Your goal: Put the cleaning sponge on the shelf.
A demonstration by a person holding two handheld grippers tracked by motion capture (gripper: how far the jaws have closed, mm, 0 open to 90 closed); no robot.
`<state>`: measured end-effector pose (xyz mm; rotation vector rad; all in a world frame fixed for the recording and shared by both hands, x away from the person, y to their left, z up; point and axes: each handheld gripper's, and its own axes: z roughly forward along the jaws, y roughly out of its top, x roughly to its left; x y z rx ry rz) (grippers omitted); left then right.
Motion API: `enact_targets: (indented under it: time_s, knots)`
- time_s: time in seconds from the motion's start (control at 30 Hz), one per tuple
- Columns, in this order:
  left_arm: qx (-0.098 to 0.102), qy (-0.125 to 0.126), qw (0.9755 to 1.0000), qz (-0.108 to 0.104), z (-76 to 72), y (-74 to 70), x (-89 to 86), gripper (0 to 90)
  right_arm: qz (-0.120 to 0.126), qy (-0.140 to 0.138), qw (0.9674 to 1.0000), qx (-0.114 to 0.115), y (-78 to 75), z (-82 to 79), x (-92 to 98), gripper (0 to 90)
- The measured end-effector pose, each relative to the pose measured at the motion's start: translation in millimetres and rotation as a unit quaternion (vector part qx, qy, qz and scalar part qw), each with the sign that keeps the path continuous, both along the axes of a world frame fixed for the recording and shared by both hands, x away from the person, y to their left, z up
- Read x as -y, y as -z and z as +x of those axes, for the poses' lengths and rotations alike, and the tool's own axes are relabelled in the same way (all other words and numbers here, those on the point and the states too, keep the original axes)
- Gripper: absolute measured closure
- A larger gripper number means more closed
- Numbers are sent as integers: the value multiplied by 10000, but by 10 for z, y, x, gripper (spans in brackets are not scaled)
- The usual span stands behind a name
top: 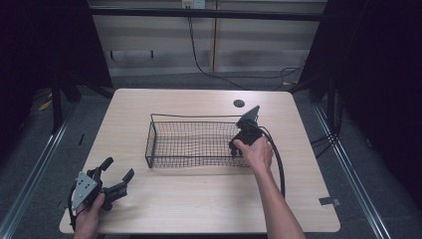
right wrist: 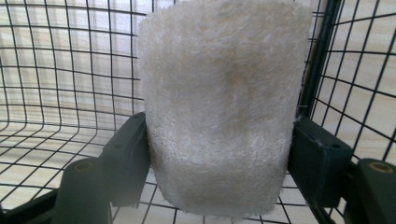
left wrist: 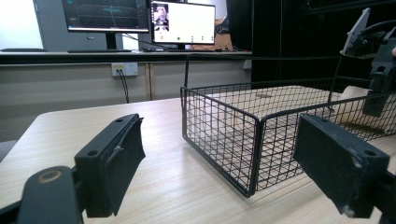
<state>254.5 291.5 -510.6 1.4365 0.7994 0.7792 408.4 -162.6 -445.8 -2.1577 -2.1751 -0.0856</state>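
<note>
a black wire basket (top: pixel 194 142) stands mid-table (top: pixel 199 209). the right gripper (top: pixel 244 142), held in the person's right hand (top: pixel 256 152), reaches down into the basket's right end; in the right gripper view its two jaws pinch a cream, fuzzy rolled cloth (right wrist: pixel 219 107) from both sides, the roll upright between them, close to the basket's wire wall. the left gripper (top: pixel 112 174), held at the table's near left corner, well apart from the basket, has its jaws spread wide with nothing between them.

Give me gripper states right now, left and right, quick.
Left gripper: open, holding nothing, over the table near its front left corner.
Right gripper: shut on the fuzzy cream pad, inside the wire basket.
</note>
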Motion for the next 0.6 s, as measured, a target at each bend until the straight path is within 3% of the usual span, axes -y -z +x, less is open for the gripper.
enact_targets:
  time_s: [0.4,0.6]
  knots:
    - [-1,2,10000,0,0,0,0,157,-98,42,9999,-37,2,12,-4,281]
    - [0,2,10000,0,0,0,0,157,-59,4,10000,4,-18,15,-1,206]
